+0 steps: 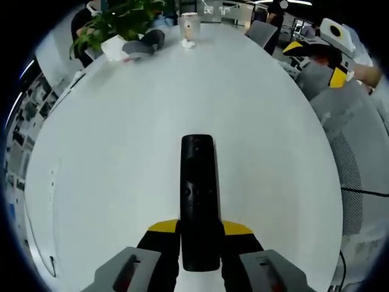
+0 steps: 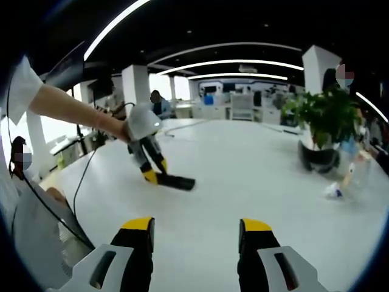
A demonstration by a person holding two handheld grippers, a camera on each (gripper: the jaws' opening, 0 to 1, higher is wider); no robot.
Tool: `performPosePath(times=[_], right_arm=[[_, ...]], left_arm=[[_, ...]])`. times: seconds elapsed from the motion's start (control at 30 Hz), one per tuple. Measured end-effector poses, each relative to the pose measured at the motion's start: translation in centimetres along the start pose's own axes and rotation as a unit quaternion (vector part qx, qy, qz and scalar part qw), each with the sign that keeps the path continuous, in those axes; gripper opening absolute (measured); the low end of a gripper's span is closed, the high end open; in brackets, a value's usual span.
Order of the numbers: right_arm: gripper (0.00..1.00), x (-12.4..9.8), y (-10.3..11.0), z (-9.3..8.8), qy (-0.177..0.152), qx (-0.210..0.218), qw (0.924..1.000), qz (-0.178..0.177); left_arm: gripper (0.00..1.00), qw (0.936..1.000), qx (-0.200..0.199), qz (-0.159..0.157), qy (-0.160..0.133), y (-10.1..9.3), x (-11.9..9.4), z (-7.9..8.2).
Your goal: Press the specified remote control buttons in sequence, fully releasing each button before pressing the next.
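A black remote control lies lengthwise on the white table, its near end between the yellow-tipped jaws of my left gripper, which is shut on it. In the right gripper view the same remote rests flat on the table, with the left gripper clamped on its end and a person's hand on top of that gripper. My right gripper hovers above the table, jaws wide apart and nothing between them. It also appears far off at the table's right edge.
A potted plant and a dark rounded object stand at the table's far end, beside a clear cup. A grey mesh chair lines the right edge. A person's arm reaches in.
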State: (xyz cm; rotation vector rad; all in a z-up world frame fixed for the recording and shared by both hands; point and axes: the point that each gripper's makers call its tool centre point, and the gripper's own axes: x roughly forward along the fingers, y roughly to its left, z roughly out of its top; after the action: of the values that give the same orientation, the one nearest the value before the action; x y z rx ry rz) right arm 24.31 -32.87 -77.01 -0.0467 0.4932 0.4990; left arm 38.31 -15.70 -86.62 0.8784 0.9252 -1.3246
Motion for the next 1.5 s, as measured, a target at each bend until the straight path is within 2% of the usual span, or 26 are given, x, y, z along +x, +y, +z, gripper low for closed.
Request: performPosePath(times=[1.5], right_arm=[[0.53, 0.0, 0.1, -0.1, 0.002, -0.005, 1.0000, 0.000]], left_arm=[[0.24, 0.9999, -0.004, 0.000, -0.013, -1.6, -0.1, 0.0]])
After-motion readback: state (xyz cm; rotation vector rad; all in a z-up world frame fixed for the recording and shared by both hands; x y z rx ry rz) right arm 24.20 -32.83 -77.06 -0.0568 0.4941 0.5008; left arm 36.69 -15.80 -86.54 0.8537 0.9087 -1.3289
